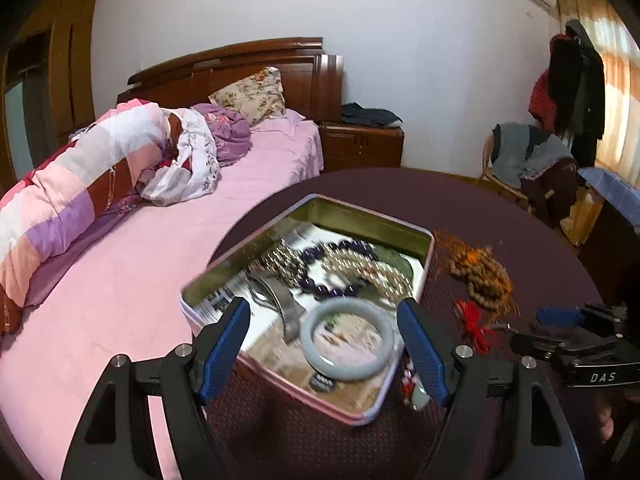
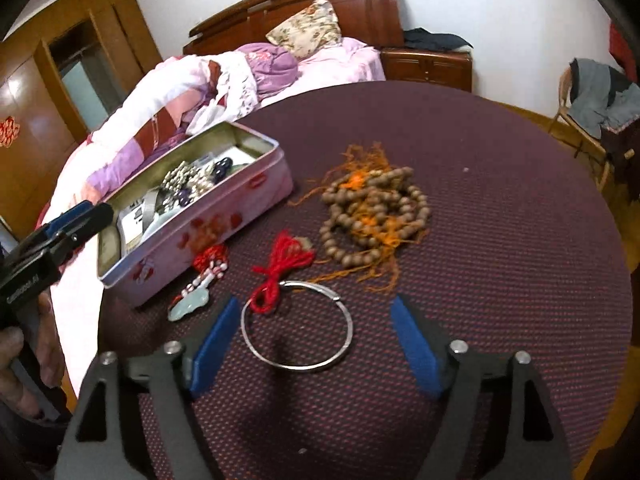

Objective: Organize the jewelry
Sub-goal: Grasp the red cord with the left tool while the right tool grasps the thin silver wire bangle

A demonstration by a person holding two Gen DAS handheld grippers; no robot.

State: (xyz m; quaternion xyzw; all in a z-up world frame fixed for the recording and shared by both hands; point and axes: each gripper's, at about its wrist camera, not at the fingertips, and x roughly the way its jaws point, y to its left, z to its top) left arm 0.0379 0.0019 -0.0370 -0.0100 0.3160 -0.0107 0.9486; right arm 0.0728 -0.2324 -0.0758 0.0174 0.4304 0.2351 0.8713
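Observation:
A pink tin [image 1: 362,416] [image 2: 224,220] stands open on the round maroon table [image 2: 500,208]. It holds a pale jade bangle [image 1: 346,338], dark purple beads [image 1: 320,258], pearl strands [image 1: 372,268] and a grey cuff [image 1: 286,304]. My left gripper [image 1: 324,308] is open above the tin, with the jade bangle between its fingers and apart from them. My right gripper [image 2: 314,306] is open over a thin silver bangle [image 2: 297,326] tied with red cord [image 2: 280,268]. Brown wooden beads with orange thread [image 2: 374,212] [image 1: 484,276] lie behind it. A jade pendant with red beads [image 2: 192,300] lies beside the tin.
A bed with pink sheets and a rolled quilt [image 1: 100,208] lies left of the table. A wooden nightstand [image 1: 362,146] stands behind. A chair piled with clothes [image 1: 528,160] is at the right. The left gripper shows at the left edge of the right wrist view [image 2: 80,220].

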